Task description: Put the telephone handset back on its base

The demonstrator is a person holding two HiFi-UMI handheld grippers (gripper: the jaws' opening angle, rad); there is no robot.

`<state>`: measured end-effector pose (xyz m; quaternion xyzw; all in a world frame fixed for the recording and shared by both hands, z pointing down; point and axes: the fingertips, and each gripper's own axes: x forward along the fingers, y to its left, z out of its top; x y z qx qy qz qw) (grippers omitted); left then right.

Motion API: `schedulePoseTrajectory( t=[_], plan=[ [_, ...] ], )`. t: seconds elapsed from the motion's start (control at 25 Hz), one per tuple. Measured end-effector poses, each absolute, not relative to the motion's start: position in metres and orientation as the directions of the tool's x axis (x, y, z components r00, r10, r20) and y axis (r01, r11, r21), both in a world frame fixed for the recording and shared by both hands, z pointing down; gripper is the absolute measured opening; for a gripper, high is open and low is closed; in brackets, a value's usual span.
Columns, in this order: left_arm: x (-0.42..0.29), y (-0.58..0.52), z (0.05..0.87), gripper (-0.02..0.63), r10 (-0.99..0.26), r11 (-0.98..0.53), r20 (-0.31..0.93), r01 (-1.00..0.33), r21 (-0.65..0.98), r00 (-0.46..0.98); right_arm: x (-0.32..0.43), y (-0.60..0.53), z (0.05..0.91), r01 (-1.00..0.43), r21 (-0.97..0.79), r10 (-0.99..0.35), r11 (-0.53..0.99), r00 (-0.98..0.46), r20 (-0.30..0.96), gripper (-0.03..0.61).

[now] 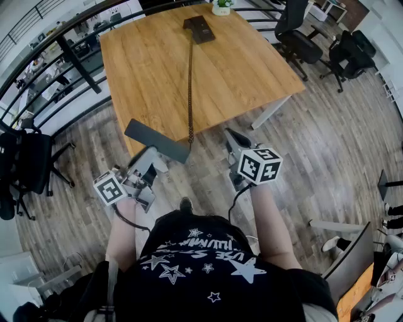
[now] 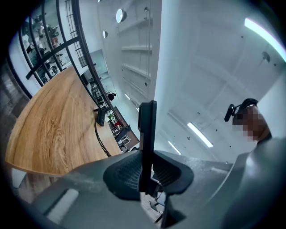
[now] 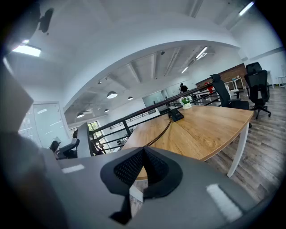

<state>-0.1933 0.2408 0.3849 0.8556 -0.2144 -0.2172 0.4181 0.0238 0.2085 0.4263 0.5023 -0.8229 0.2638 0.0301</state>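
The dark telephone base (image 1: 199, 29) sits at the far end of the wooden table (image 1: 239, 69). A coiled cord (image 1: 190, 82) runs from it over the near table edge to the flat dark handset (image 1: 157, 141), which hangs in the air off the table. My left gripper (image 1: 150, 157) is shut on the handset. In the left gripper view the handset (image 2: 146, 129) stands edge-on between the pads of the left gripper (image 2: 147, 172). My right gripper (image 1: 235, 141) is shut and empty, to the right of the handset. In the right gripper view, the pads of the right gripper (image 3: 144, 167) meet, with the base (image 3: 175, 115) far ahead.
A small potted plant (image 1: 221, 7) stands behind the base. Black office chairs (image 1: 301, 38) are at the table's far right, and another chair (image 1: 25, 163) is at the left. A black railing (image 1: 56, 38) curves behind the table. Wood floor lies below me.
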Motion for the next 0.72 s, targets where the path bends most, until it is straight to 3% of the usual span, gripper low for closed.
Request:
schedulePoseTrajectory(
  t=[0.72],
  plan=[
    [-0.194, 0.209, 0.402, 0.075, -0.511, -0.534, -0.149, -0.177, 0.827, 0.847, 0.02, 0.188, 0.431, -0.879, -0.369, -0.828, 0.303, -0.435, 0.354, 0.0]
  ],
)
